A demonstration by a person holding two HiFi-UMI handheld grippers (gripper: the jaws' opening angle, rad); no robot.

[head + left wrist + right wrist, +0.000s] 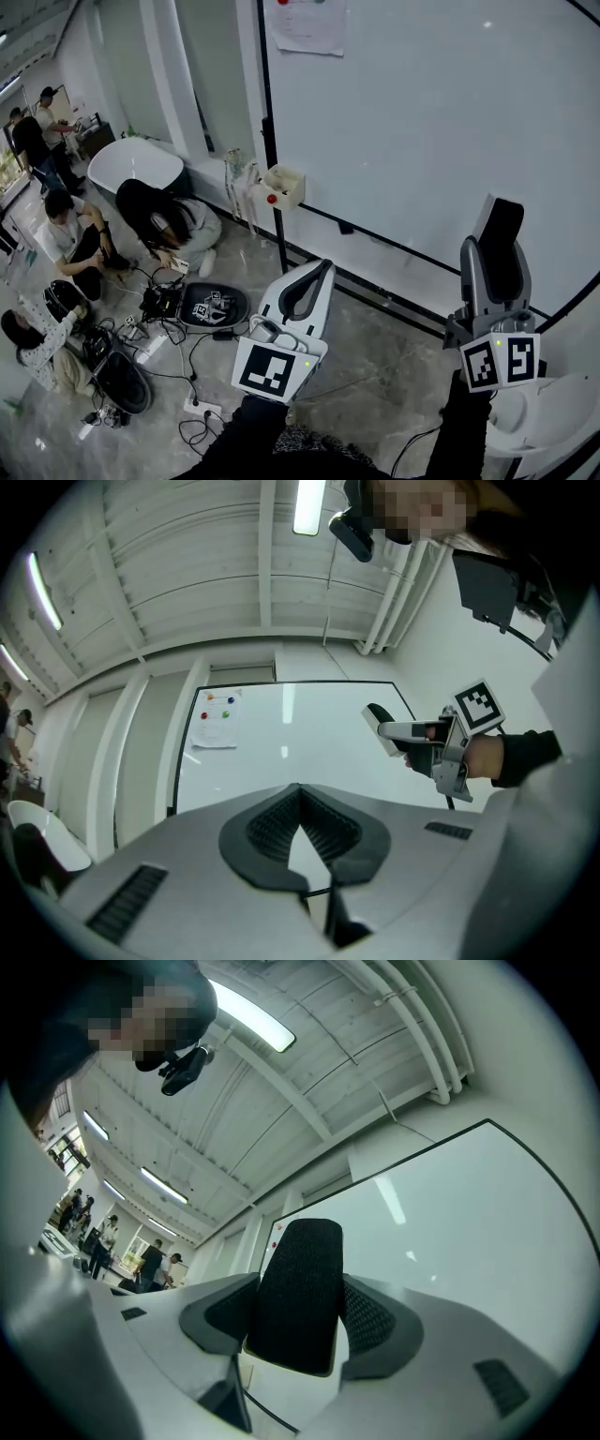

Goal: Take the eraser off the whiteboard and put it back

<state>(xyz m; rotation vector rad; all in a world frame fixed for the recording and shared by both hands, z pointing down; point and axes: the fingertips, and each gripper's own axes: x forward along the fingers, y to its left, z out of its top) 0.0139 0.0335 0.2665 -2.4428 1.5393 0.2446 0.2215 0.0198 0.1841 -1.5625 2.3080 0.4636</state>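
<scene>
Right gripper view: right gripper (300,1321) clenches the eraser (298,1274), left gripper (300,832) closed empty; next, seat it flat on the whiteboard (450,1213).

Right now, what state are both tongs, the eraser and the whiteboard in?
left tongs: shut, empty
right tongs: shut on the eraser
eraser: held, standing up out of the right tongs
whiteboard: unmarked, one paper sheet stuck at its top
</scene>
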